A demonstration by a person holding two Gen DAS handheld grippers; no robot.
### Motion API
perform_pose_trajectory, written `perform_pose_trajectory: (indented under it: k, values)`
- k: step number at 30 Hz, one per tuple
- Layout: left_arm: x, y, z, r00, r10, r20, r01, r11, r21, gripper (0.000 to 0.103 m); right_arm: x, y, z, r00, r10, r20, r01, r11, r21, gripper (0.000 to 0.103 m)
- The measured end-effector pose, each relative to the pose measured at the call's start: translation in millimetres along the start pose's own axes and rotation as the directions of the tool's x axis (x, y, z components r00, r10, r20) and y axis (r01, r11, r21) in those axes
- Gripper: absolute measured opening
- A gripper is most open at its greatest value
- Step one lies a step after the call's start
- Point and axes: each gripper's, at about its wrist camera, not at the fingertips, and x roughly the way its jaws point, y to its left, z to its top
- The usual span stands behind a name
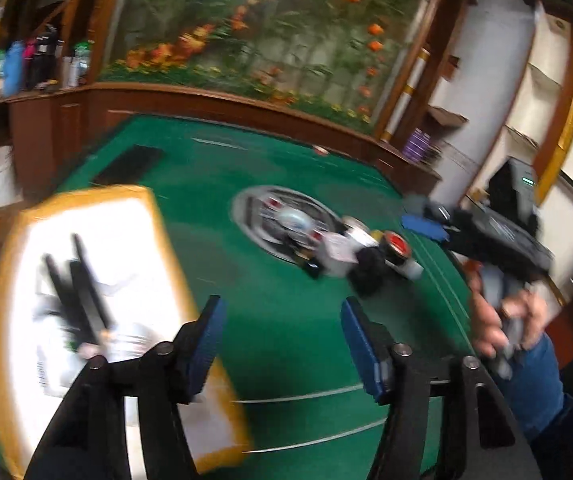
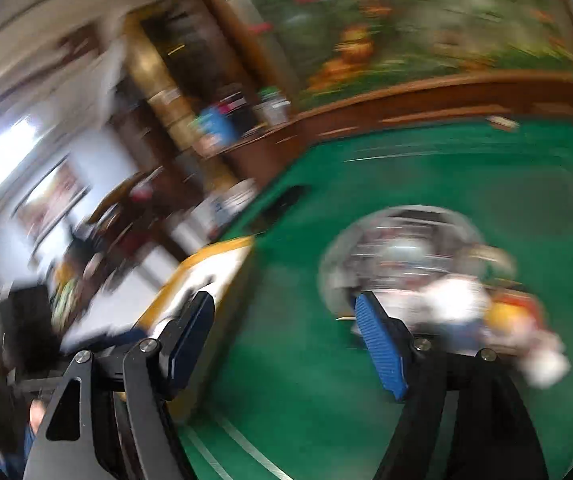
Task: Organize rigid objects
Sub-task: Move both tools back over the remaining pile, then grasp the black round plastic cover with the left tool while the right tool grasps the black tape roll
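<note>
A white tray with a yellow rim (image 1: 158, 216) lies on the green table (image 1: 278, 320) at the left and holds black stick-like items (image 1: 82, 292). A round metal plate (image 1: 246, 208) at mid-table holds small items, and a pile of small rigid objects (image 1: 350, 252) sits at its right edge. My left gripper (image 1: 282, 344) is open and empty above the table between tray and pile. My right gripper (image 2: 286, 344) is open and empty; in the left wrist view it (image 1: 426, 224) is held in a hand at the right. The right wrist view is blurred; the tray (image 2: 206, 264) and plate (image 2: 366, 232) show.
A dark flat object (image 1: 130, 164) lies at the table's far left. A wooden ledge (image 1: 206, 96) with a flower mural runs behind the table. Bottles (image 1: 38, 60) stand on a shelf at the far left. A white pillar (image 1: 486, 80) stands at the right.
</note>
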Motion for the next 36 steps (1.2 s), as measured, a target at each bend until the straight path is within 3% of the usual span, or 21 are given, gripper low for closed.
perform_pose_trajectory:
  k: [3,4,6,7,10,12,14,15,16,18,19,21,23,26,30,36]
  values:
    - [22.9,-27.3,-12.4,0.998,-0.037,-0.052,0.039,0.999,0.037,0.069,-15.1,-67.0,5.3,0.995,-0.084,0.045,0.076,0.985,0.152,0.07]
    - [27.2,-34.0,-15.3,0.997,-0.041,-0.065,0.045,0.998,0.048,0.069,-13.4,-84.2,5.3,0.996,-0.082,0.036,0.073,0.977,0.199,0.063]
    - [38.8,-49.1,-22.9,0.994,-0.043,-0.097,0.051,0.995,0.089,0.069,-4.2,-95.4,2.5,1.0,-0.002,0.015,-0.002,0.969,0.245,0.059]
    - [41.6,-52.9,-24.9,0.994,-0.035,-0.107,0.046,0.994,0.104,0.069,2.7,-88.2,1.1,1.0,0.026,0.003,-0.026,0.976,0.215,0.059]
    - [47.5,-57.3,-28.4,0.991,-0.013,-0.132,0.03,0.992,0.124,0.069,25.3,-59.9,-5.1,0.998,-0.001,-0.063,0.007,0.994,0.106,0.059]
    - [45.2,-52.7,-33.6,0.99,-0.014,-0.137,0.031,0.993,0.116,0.069,37.8,-41.1,-15.1,0.991,0.035,-0.131,-0.029,0.999,0.044,0.059]
    - [43.6,-50.9,-34.2,0.991,-0.008,-0.137,0.024,0.994,0.111,0.069,48.5,-17.0,-23.9,0.955,0.164,-0.247,-0.172,0.985,-0.013,0.059]
    - [43.1,-49.3,-35.4,0.99,-0.004,-0.138,0.019,0.994,0.107,0.069,46.7,-8.0,-24.7,0.939,0.231,-0.256,-0.245,0.969,-0.026,0.058]
    - [43.0,-48.9,-35.6,0.99,-0.002,-0.139,0.016,0.994,0.104,0.069,39.6,-4.8,-20.8,0.948,0.236,-0.213,-0.249,0.968,-0.039,0.058]
    - [42.7,-45.9,-37.1,0.99,-0.004,-0.143,0.018,0.995,0.095,0.069,23.3,-15.2,-8.1,0.983,0.153,-0.101,-0.158,0.987,-0.042,0.058]
    - [43.1,-45.8,-37.4,0.989,-0.005,-0.145,0.019,0.995,0.095,0.069,11.1,-26.6,-1.1,0.999,0.036,-0.008,-0.036,0.999,-0.031,0.061]
    - [43.4,-48.2,-39.4,0.989,-0.006,-0.147,0.021,0.994,0.103,0.069,-7.9,-50.0,7.6,0.977,-0.18,0.112,0.181,0.983,0.002,0.072]
    - [45.8,-50.9,-39.7,0.989,-0.007,-0.151,0.025,0.993,0.114,0.069,-12.9,-74.2,13.0,0.947,-0.302,0.113,0.298,0.953,0.049,0.073]
    - [47.3,-55.9,-42.4,0.988,-0.009,-0.156,0.03,0.991,0.132,0.069,-4.0,-101.5,14.6,0.959,-0.281,0.031,0.275,0.953,0.125,0.073]
    - [48.4,-52.9,-45.9,0.986,-0.007,-0.167,0.029,0.991,0.132,0.07,18.7,-95.8,8.0,0.948,-0.314,-0.044,0.315,0.948,0.038,0.074]
    - [51.6,-50.2,-46.3,0.984,-0.004,-0.18,0.027,0.992,0.123,0.07,36.9,-79.4,-3.8,0.899,-0.433,-0.069,0.423,0.898,-0.125,0.075]
